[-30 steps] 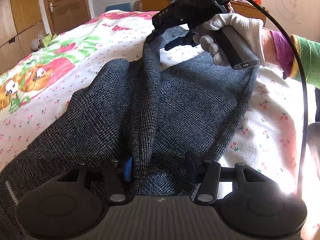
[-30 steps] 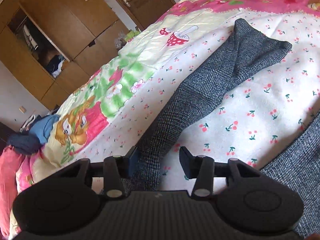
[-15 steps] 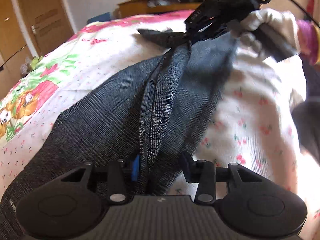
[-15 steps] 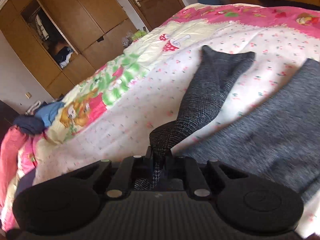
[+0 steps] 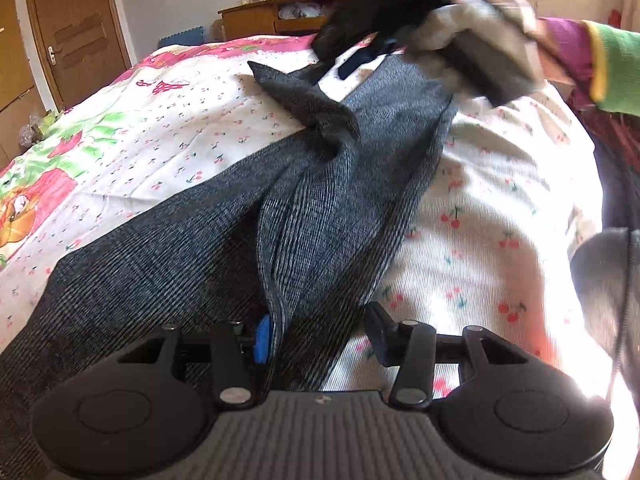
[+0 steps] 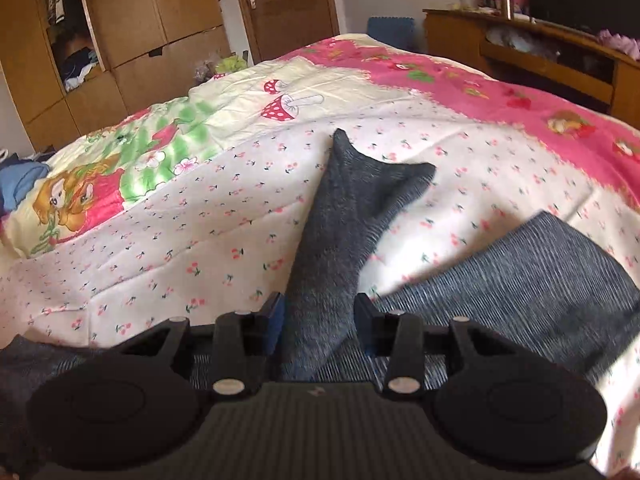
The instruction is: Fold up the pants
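Grey checked pants [image 5: 320, 208] lie stretched along the flowered bedspread [image 5: 160, 128]. My left gripper [image 5: 320, 334] is open, its jaws wide apart, with a fold of the pants running up beside the left blue pad [image 5: 263, 338]. My right gripper [image 6: 319, 322] is open, and a narrow strip of the pants [image 6: 348, 216] lies loose between its jaws, its far end pointed on the bed. In the left wrist view the right gripper [image 5: 360, 60] hovers, blurred, above the far end of the pants, held by a gloved hand [image 5: 472, 36].
A wooden wardrobe [image 6: 120, 40] and a door [image 6: 288, 4] stand beyond the bed. A low wooden cabinet [image 6: 540, 52] with a dark screen is at the far right. Clothes [image 6: 20, 180] lie at the bed's left edge.
My right gripper, shut on the strip half a second ago, has opened and the strip has dropped flatter on the bed. The left gripper stays open by the same fold.
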A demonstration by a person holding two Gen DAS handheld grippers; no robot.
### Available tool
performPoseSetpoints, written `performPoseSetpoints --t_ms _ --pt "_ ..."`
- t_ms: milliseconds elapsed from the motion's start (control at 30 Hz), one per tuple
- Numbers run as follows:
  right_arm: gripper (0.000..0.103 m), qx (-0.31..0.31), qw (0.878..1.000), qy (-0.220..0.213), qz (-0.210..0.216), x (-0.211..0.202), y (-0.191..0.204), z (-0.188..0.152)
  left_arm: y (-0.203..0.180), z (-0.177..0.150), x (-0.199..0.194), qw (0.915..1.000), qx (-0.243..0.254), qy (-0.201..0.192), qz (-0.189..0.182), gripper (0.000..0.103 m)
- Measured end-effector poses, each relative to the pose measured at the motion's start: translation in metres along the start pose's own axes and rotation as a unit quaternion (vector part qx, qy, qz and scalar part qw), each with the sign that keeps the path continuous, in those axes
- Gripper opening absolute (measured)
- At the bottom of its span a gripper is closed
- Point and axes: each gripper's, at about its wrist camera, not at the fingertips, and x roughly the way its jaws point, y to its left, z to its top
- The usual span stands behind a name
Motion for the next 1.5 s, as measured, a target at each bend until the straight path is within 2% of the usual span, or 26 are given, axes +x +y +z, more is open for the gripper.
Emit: performPoseSetpoints --t_ms 100,200,233,267,300,367,433,500,533,600,633,700,733,800,867,933,1000,1033,1100,1133,1200,1233,1300,1367,1433,1500 --pt "0.044 -0.047 0.998 0.017 -0.047 0.047 0.027 0.023 0.001 0.001 0.007 0.9999 -0.010 -0.012 -0.004 0.063" --pt "0.048 -0.113 0.983 0.026 -0.140 0.099 0.040 0.028 0.005 0.000 0.008 0.9995 -0.026 -0.017 -0.008 0.063" --pt "0.040 -0.125 0.980 0.033 -0.150 0.111 0.038 0.026 0.006 0.001 0.007 0.9994 -0.030 -0.017 -0.008 0.063" --pt "0.027 -0.122 0.982 0.034 -0.140 0.116 0.032 0.026 0.006 0.002 0.006 0.9993 -0.033 -0.016 -0.007 0.063" --pt "0.003 -0.093 0.988 0.037 -0.117 0.112 0.025 0.029 0.008 0.003 0.006 0.9992 -0.037 -0.017 -0.005 0.063" --pt "0.004 -0.028 0.998 0.022 -0.056 0.089 0.008 0.037 0.011 0.006 0.003 0.9990 -0.041 -0.019 0.002 0.063" --pt "0.004 0.026 1.000 -0.013 0.006 0.051 -0.011 0.044 0.013 0.009 -0.001 0.9987 -0.043 -0.025 0.014 0.063" --pt "0.004 0.100 0.988 -0.072 0.089 0.004 -0.042 0.043 0.013 0.013 -0.006 0.9980 -0.051 -0.033 0.018 0.062" --pt "0.004 0.128 0.981 -0.095 0.107 -0.014 -0.058 0.038 0.011 0.014 -0.007 0.9981 -0.049 -0.033 0.017 0.062" --pt "0.006 0.165 0.978 -0.099 0.080 -0.033 -0.093 0.019 0.002 0.016 -0.005 0.9988 -0.035 -0.030 0.015 0.063" --pt "0.016 0.159 0.982 -0.087 0.044 -0.032 -0.107 0.008 -0.004 0.017 -0.001 0.9993 -0.027 -0.023 0.012 0.062" --pt "0.044 0.122 0.990 -0.033 -0.063 -0.020 -0.127 -0.012 -0.015 0.018 0.008 0.9999 -0.013 -0.007 0.001 0.063" --pt "0.043 0.123 0.988 -0.014 -0.090 -0.019 -0.137 -0.022 -0.020 0.018 0.011 1.0000 -0.006 -0.001 -0.001 0.063" --pt "0.043 0.157 0.985 -0.015 -0.074 -0.029 -0.156 -0.038 -0.024 0.019 0.013 1.0000 0.003 0.002 -0.002 0.063" --pt "0.043 0.157 0.984 -0.015 -0.084 -0.035 -0.159 -0.040 -0.022 0.021 0.014 1.0000 -0.006 0.003 -0.006 0.063" --pt "0.043 0.132 0.987 -0.036 -0.081 -0.041 -0.146 -0.033 -0.018 0.022 0.015 0.9998 -0.016 0.002 -0.009 0.063" --pt "0.043 0.105 0.992 -0.049 -0.052 -0.042 -0.125 -0.020 -0.020 0.020 0.016 0.9999 -0.014 -0.001 -0.007 0.063" --pt "0.043 0.085 0.995 -0.041 -0.034 -0.036 -0.111 -0.015 -0.022 0.019 0.017 0.9999 -0.014 -0.003 -0.005 0.063" --pt "0.041 0.017 0.999 -0.019 -0.029 -0.019 -0.075 -0.010 -0.023 0.017 0.017 0.9998 -0.017 -0.008 -0.001 0.063" --pt "0.041 -0.043 0.998 -0.020 -0.046 -0.011 -0.053 -0.014 -0.023 0.016 0.017 0.9998 -0.017 -0.011 0.000 0.063" --pt "0.041 -0.164 0.982 -0.036 -0.087 0.000 -0.020 -0.026 -0.022 0.012 0.015 0.9997 -0.018 -0.015 -0.001 0.063" --pt "0.042 -0.231 0.966 -0.042 -0.107 0.006 -0.006 -0.035 -0.022 0.010 0.013 0.9997 -0.017 -0.016 -0.002 0.063" --pt "0.043 -0.311 0.941 -0.042 -0.127 0.012 0.007 -0.048 -0.021 0.008 0.012 0.9996 -0.020 -0.020 -0.007 0.063" --pt "0.046 -0.326 0.936 -0.044 -0.123 0.009 0.005 -0.051 -0.019 0.008 0.013 0.9993 -0.028 -0.023 -0.011 0.063" --pt "0.059 -0.329 0.936 -0.041 -0.117 0.006 0.000 -0.053 -0.017 0.009 0.014 0.9990 -0.034 -0.026 -0.012 0.063" --pt "0.065 -0.344 0.931 -0.038 -0.118 0.010 -0.005 -0.055 -0.016 0.011 0.015 0.9990 -0.035 -0.026 -0.009 0.063"
